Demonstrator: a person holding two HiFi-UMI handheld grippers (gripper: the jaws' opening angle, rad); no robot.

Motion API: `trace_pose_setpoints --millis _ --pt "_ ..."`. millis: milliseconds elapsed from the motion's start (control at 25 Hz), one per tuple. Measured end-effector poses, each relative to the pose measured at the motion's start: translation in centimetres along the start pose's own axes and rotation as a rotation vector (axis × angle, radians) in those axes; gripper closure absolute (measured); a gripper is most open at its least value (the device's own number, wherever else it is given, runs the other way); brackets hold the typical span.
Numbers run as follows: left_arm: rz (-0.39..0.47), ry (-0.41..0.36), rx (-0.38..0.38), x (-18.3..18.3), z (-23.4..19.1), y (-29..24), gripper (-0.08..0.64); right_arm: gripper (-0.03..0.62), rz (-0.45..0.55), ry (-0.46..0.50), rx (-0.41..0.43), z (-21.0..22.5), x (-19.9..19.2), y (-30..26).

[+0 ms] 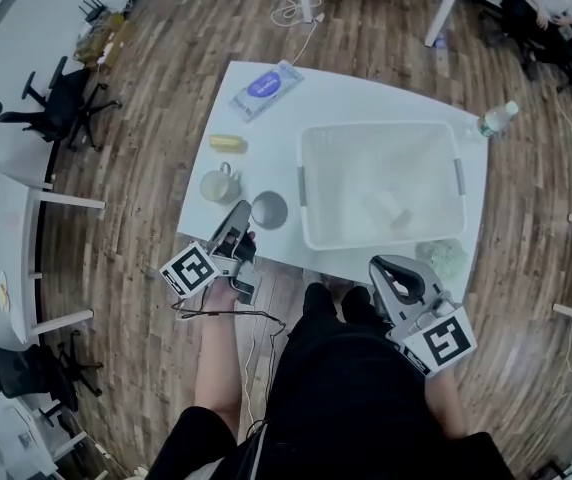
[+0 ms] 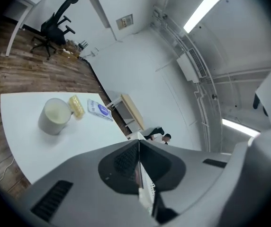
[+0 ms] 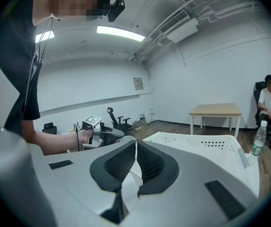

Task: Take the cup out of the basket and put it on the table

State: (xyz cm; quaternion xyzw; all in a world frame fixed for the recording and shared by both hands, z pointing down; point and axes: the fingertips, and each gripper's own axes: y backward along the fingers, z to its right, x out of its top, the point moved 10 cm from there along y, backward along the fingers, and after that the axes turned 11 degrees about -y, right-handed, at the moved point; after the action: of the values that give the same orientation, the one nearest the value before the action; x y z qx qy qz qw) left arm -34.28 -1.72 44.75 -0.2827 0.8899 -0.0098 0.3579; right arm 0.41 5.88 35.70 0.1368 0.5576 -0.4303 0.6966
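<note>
Head view: left gripper (image 1: 238,212) and right gripper (image 1: 378,266) sit close to the body, fingers pressed together, empty. A pale cup (image 1: 387,206), seemingly, lies in the basket (image 1: 381,243). A mug (image 1: 219,185) stands on the tabletop (image 1: 366,93). Removal looks undone.

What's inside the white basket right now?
One pale cup-like object lies toward the right of the basket floor; too washed out to confirm. The right gripper view shows only the rim, so the interior is hidden there.

Black short-sleeved top (image 1: 346,388). Grey left tongs (image 1: 238,213), right tongs (image 1: 378,266); black meshed pads (image 3: 119,167). White cubes (image 1: 188,269), black square markers. Black cable (image 1: 228,314) at left.
</note>
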Motion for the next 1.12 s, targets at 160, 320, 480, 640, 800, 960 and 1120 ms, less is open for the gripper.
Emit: trace_pose_setpoints --millis 160,320,480,640,800,960,1120 --pt "-0.046 0.014 0.040 -2.7 -3.9 -1.5 0.551 0.566 -0.018 -0.004 -0.003 0.3 -0.4 -0.5" --pt "-0.112 0.045 0.086 -6.2 -8.1 -3.5 0.552 0.566 -0.034 -0.003 -0.009 0.6 -0.5 -0.7" --pt "-0.208 -0.027 0.122 -8.0 -9.6 -4.6 0.552 0.566 -0.040 -0.004 -0.023 0.8 -0.3 -0.6" --pt "-0.278 -0.084 0.144 -9.0 -10.0 -5.4 0.551 0.566 -0.044 -0.004 -0.031 1.0 -0.1 -1.0" --pt "-0.326 -0.221 0.180 -8.9 -9.2 -5.6 0.551 0.566 -0.041 -0.003 -0.032 1.0 0.0 -1.2" --pt "-0.417 -0.648 0.302 -9.4 -7.3 -6.7 0.549 0.566 -0.045 -0.008 -0.032 0.9 0.0 -1.3" --pt "-0.487 -1.000 0.321 -11.0 -6.0 -9.6 0.370 0.566 -0.048 -0.007 -0.037 0.8 -0.3 -1.4"
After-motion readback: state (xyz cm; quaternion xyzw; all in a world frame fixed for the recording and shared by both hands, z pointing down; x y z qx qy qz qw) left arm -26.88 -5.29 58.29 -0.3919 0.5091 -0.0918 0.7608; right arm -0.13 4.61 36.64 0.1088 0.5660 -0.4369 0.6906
